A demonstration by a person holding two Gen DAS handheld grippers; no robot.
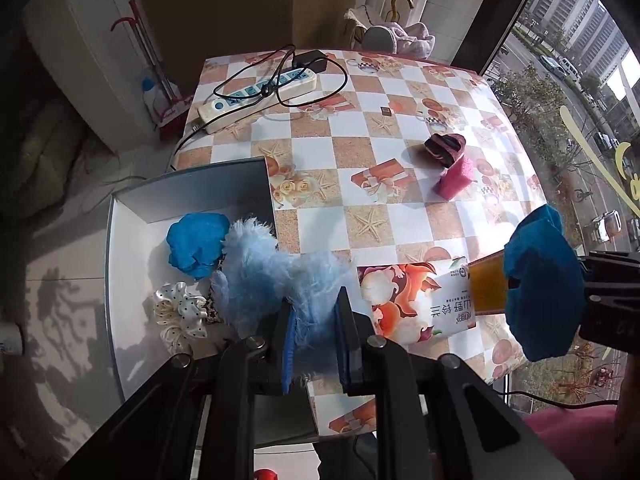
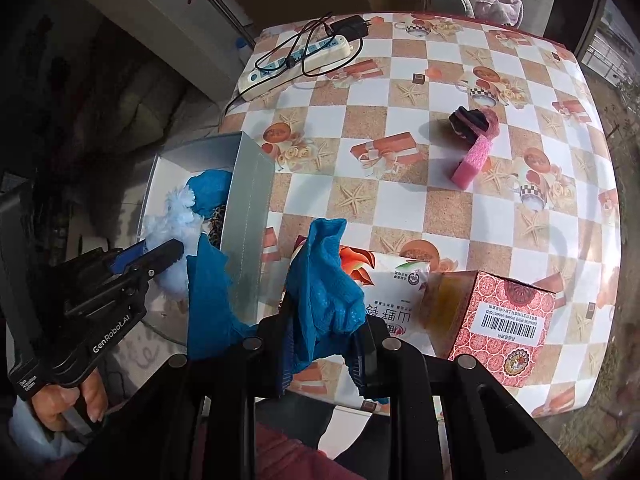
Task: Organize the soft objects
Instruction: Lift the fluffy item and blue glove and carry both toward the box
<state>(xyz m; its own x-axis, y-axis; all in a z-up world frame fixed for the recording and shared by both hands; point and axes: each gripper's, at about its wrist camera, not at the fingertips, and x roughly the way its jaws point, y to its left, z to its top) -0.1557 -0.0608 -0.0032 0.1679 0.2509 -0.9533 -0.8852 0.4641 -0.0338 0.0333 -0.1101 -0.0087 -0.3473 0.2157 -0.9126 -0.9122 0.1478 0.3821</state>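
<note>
My left gripper point(image 1: 314, 336) is shut on a fluffy light blue plush point(image 1: 276, 276) that hangs over the near right corner of a grey open box point(image 1: 132, 248). Inside the box lie a blue crumpled cloth point(image 1: 194, 242) and a white polka-dot scrunchie point(image 1: 182, 314). My right gripper point(image 2: 326, 340) is shut on a blue mesh cloth point(image 2: 324, 280) held above the table's near edge, right of the box point(image 2: 248, 216). The same cloth point(image 1: 538, 284) shows at the right of the left wrist view. A pink sponge with a dark band point(image 2: 476, 148) lies farther out on the table.
The checkered table point(image 2: 440, 208) carries a white power strip with black cables point(image 2: 296, 62) at the far left, a printed pouch point(image 2: 400, 296) and a red patterned carton point(image 2: 504, 316) near the front edge. A person's hand point(image 2: 68, 400) holds the left gripper's handle.
</note>
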